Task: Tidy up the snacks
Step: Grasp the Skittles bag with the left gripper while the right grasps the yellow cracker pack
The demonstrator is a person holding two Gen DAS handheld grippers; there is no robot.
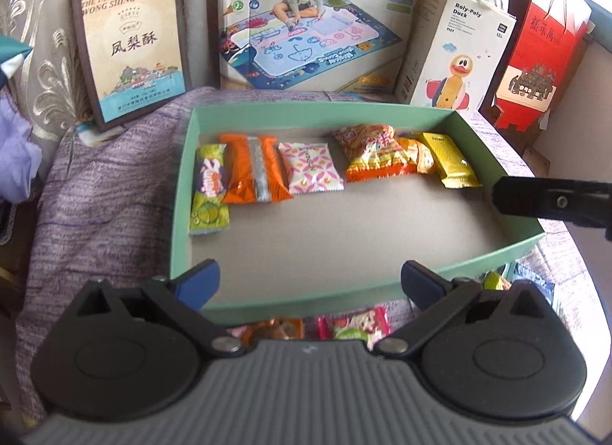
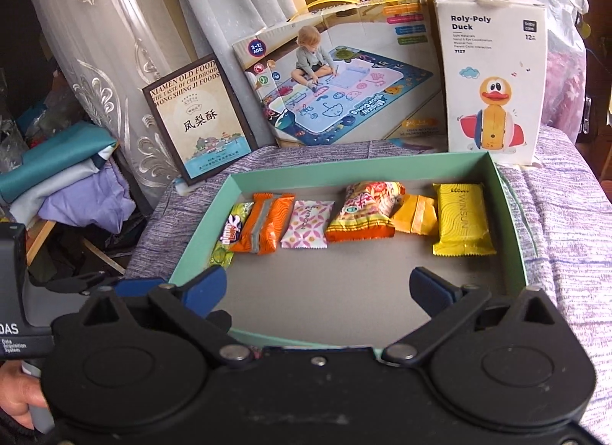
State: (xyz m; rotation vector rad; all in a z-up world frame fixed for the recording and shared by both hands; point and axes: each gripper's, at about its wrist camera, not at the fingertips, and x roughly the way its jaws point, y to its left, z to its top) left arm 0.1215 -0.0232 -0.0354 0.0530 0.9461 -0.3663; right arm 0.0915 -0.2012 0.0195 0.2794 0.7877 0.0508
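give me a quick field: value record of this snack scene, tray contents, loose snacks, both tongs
container: green tray on purple cloth
row in tray, left to right: green packet, orange packet, pink patterned packet, large orange bag, small yellow-orange packet, yellow packet
tray front half: bare
loose snacks: a few packets outside the near rim
left tongs: open, holding nothing
right tongs: open, holding nothing
backdrop: pastry box, play mat box, Roly-Poly Duck box

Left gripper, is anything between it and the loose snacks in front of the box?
Nothing visible. The left gripper is open above the box's near wall, and the loose snacks lie just below it, partly hidden by its own body.
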